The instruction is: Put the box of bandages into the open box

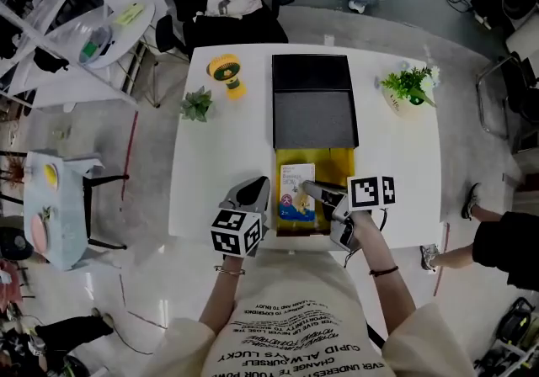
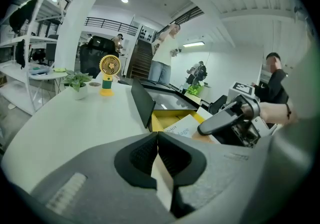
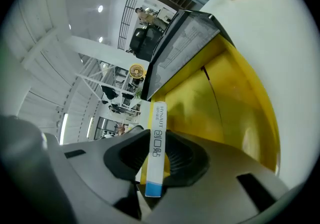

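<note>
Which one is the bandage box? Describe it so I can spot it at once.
On the white table, find the open box with the yellow inside and dark lid. The bandage box is at its near end, clamped in the right gripper. It is the only flat white-and-blue printed carton there.

This is a big open hall fitted out as a lab or workshop-office. A white desk point(image 1: 210, 190) stands on a glossy pale floor point(image 1: 143, 283), with white metal racks point(image 2: 37, 53) along one side. A staircase point(image 2: 142, 60) with railings rises at the back under strip lights point(image 2: 192, 44), and people point(image 2: 162, 55) stand about.
</note>
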Demonstrator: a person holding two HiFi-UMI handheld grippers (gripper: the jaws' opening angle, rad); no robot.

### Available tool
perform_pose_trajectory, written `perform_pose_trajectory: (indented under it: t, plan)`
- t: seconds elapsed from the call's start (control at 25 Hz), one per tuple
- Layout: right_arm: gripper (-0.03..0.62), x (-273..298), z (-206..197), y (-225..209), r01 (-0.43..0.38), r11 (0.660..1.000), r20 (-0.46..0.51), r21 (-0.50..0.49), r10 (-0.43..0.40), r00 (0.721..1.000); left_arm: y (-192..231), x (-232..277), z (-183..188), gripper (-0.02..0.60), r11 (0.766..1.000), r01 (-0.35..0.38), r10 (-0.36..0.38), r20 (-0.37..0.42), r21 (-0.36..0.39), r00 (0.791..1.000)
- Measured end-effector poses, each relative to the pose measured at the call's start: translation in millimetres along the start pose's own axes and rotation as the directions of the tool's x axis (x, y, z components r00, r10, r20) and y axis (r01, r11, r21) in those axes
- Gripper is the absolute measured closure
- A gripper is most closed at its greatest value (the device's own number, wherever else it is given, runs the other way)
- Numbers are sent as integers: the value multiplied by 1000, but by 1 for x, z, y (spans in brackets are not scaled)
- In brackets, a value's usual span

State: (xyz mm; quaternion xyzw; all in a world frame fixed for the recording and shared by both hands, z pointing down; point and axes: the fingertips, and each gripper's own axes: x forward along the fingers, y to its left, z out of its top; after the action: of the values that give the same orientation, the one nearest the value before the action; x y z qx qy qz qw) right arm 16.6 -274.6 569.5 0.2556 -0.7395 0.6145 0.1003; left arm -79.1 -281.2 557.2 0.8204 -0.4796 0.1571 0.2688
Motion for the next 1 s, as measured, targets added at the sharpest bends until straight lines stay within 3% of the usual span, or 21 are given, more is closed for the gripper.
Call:
perform_pose_trajectory:
  t: [0.64, 1.0]
  plan:
    - [496, 8, -3, -17, 200, 973, 1, -111, -202, 979, 1, 3, 4, 558, 1000, 26, -26, 0, 11, 1000]
    - [399, 15, -5, -15, 288, 933, 26, -217, -290, 957, 1, 3, 4, 558, 999, 30, -30, -8, 12, 1000]
